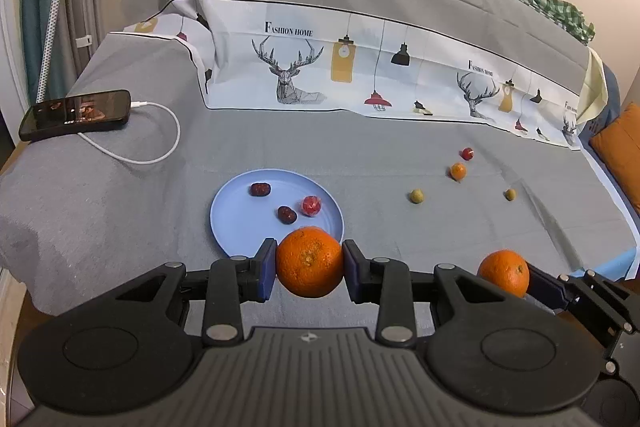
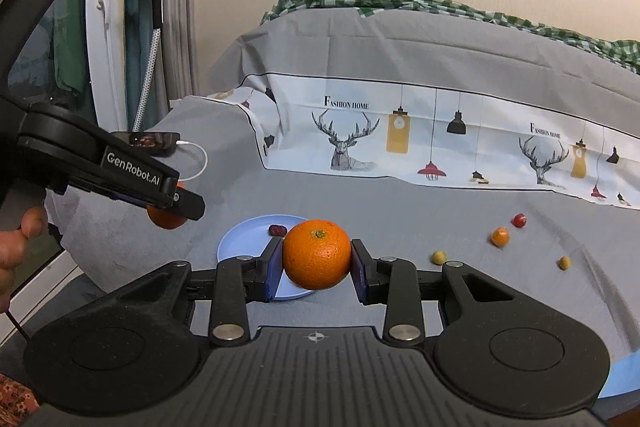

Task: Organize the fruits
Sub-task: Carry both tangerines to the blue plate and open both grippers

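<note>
- The left gripper [image 1: 309, 263] holds a large orange [image 1: 309, 261] between its blue pads, at the near edge of the blue plate [image 1: 240, 219].
- The right gripper [image 2: 317, 255] clamps a second orange [image 2: 317, 254], near and to the right of the plate in the left view.
- The plate carries two dark fruits [image 1: 260, 189] and a red one [image 1: 311, 205].
- On the grey cloth [image 1: 400, 147], far right, well apart from the plate: a small orange [image 1: 458, 170], a red fruit [image 1: 466, 153] and two green ones [image 1: 416, 195].
- Judgement: the left is nearer; its orange wants only a short move forward. The right must swing left.
</note>
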`<state>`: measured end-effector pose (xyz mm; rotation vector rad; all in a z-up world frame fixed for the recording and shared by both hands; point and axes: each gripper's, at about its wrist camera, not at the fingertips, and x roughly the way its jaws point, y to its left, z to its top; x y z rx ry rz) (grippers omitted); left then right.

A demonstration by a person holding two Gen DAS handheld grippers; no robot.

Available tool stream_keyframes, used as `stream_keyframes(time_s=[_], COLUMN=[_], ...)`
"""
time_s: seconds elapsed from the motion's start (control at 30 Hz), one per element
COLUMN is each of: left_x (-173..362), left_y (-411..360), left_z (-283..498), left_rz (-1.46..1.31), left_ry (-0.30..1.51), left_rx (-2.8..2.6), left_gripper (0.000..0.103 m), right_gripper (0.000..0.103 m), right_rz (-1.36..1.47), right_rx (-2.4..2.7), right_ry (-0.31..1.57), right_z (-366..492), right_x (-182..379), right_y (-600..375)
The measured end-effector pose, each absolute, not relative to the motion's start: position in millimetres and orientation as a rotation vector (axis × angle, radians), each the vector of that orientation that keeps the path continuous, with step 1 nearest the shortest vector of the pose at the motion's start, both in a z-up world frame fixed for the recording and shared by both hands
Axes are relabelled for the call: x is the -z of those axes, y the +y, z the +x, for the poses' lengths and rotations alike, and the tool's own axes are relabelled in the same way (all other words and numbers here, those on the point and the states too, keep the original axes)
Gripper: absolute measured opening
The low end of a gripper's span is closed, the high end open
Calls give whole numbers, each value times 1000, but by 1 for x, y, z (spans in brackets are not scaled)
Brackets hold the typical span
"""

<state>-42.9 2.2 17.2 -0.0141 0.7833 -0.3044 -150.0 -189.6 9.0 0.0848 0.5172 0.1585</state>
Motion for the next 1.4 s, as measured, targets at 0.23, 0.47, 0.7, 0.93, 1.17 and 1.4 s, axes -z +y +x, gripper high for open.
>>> stream_keyframes(time_s=[0.23,0.47,0.7,0.93,1.17,1.4], left_x=[-11,-1,18,51,91,125], left_y=[1,5,-1,-2,5,4], left_z=[-33,-15,24,76,124,157], left_rz=[-15,-22,-27,-2,30,81], left_ry=[803,832,868,924,999,1038], left_rx=[303,286,269,229,177,154], left_gripper=[38,38,38,38,38,39], right_gripper=[36,36,37,37,37,37], right_rz=[92,122,116,84,40,7], right_rx=[-155,-141,-144,-184,-247,-289], right_ry=[545,580,630,716,804,855], right_z=[-141,-124,-88,-30,21,52], right_x=[-2,9,28,61,100,128], right_y=[-188,-193,-191,-167,-132,-108])
